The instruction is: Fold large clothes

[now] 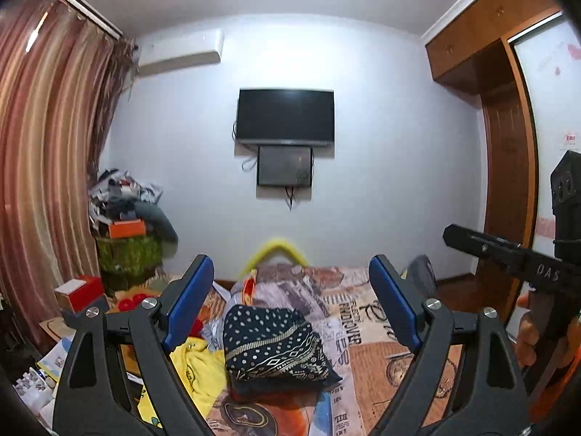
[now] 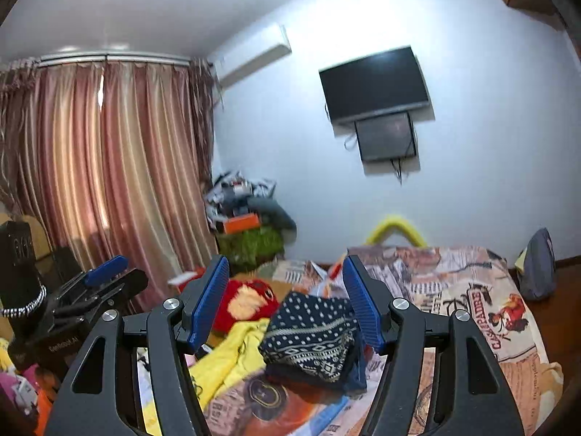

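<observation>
A folded dark blue garment (image 1: 272, 345) (image 2: 312, 334) with white dots and a patterned band lies on the bed (image 1: 381, 356) (image 2: 472, 309). To its left is a crumpled yellow garment (image 1: 196, 367) (image 2: 228, 356). My left gripper (image 1: 290, 290) is held level above the bed, open, with nothing between its blue pads (image 1: 192, 301). My right gripper (image 2: 287, 290) is also level and open, narrower, and empty. The blue garment shows beyond and below both pairs of fingers, untouched. A hand (image 1: 526, 334) holds the right gripper's body at the right edge of the left wrist view.
A red plush toy (image 2: 250, 301) lies left of the clothes. A pile of clutter with a green basket (image 1: 127, 250) stands by the striped curtains (image 1: 47, 145). A TV (image 1: 285, 116) hangs on the far wall, a wooden wardrobe (image 1: 508, 145) stands right, and a grey backpack (image 2: 537, 265) is beside the bed.
</observation>
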Available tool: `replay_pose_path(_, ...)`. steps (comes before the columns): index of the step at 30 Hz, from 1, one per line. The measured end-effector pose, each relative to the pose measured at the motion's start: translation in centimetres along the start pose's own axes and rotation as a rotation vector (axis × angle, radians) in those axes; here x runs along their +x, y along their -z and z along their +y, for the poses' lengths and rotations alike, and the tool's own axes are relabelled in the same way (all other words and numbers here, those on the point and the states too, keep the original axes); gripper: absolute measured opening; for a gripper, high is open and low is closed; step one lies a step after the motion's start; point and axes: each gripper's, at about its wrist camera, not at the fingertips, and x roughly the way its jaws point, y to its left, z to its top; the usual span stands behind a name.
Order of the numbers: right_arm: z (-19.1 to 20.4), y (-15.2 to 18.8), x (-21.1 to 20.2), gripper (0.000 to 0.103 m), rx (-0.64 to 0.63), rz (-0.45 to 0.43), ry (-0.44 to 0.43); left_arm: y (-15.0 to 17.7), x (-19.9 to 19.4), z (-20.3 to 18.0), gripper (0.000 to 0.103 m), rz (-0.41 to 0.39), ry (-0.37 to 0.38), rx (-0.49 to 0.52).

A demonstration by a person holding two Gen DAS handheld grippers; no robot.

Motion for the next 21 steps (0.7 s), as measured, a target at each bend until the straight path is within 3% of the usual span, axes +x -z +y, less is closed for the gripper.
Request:
replay_pose_path(4,1.2,0.7,-0.6,0.062,-0.046,-0.009,0.028,0.3,-1.7,-0.6,0.089,-0.030,-0.007,0.007)
replay_pose_path(5,1.3,0.9,-0.7,0.062,-0.051,-0.012,0.036,0.5,-2.0,-0.8,0.093,-0.035,-0.022,0.015)
replay_pose_path(7,1.6,1.2,-0.8,0.076,-0.061,-0.019,0.066,0.7,-2.2,-1.0,0.101,-0.037,-0.044,0.019)
replay_pose_path(13,1.5,1.6,-0.9,0.099,-0.047,-0.040,0.146,2.0,-2.3,-1.0,0.102,0.016,-0.068,0.001)
replay_pose_path(21,1.4,2.6,-0.5,0.102,-0.060,0.005,0.193,3.4,-1.7,-0.5,0.102,0.052,-0.097,-0.026)
